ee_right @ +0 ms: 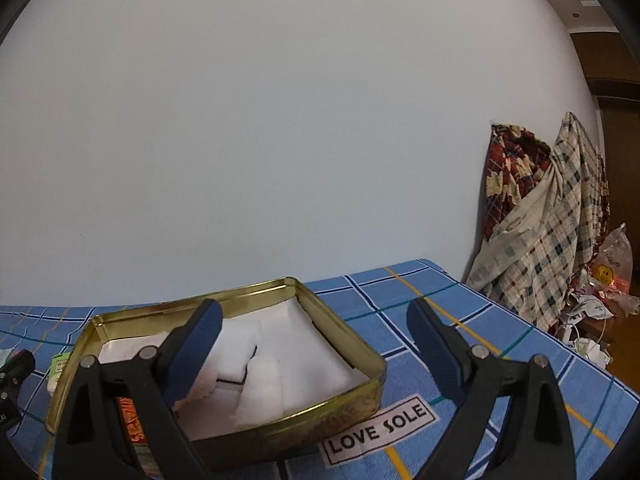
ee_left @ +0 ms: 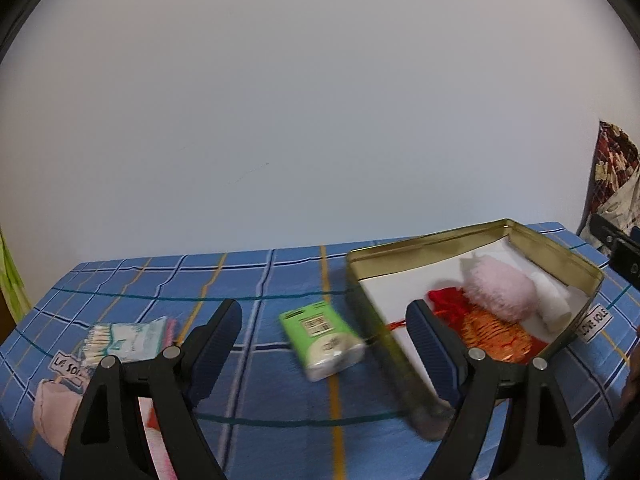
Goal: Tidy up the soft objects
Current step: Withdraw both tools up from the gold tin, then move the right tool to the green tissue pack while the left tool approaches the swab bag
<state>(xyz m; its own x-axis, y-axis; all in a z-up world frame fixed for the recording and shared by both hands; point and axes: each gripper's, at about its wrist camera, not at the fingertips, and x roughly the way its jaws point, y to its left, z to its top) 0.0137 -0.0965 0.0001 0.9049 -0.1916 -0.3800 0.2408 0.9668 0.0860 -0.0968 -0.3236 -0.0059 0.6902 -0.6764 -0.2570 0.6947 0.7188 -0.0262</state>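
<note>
left wrist view: left gripper [ee_left: 324, 336] spread wide, empty, over blue plaid cloth [ee_left: 256, 396]. green tissue pack [ee_left: 322, 338] lies between its fingers, untouched. left, cotton-swab bag [ee_left: 128, 340]; right, gold tin [ee_left: 472, 236] holding fluffy pink puff [ee_left: 500, 288]. right gripper [ee_right: 316, 344] wide, empty, above tin.

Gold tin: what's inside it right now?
The gold tin holds a pink fluffy pouf, a red tassel, an orange patterned pouch and folded white cloth on white lining. The left claw's finger hides its near corner.
</note>
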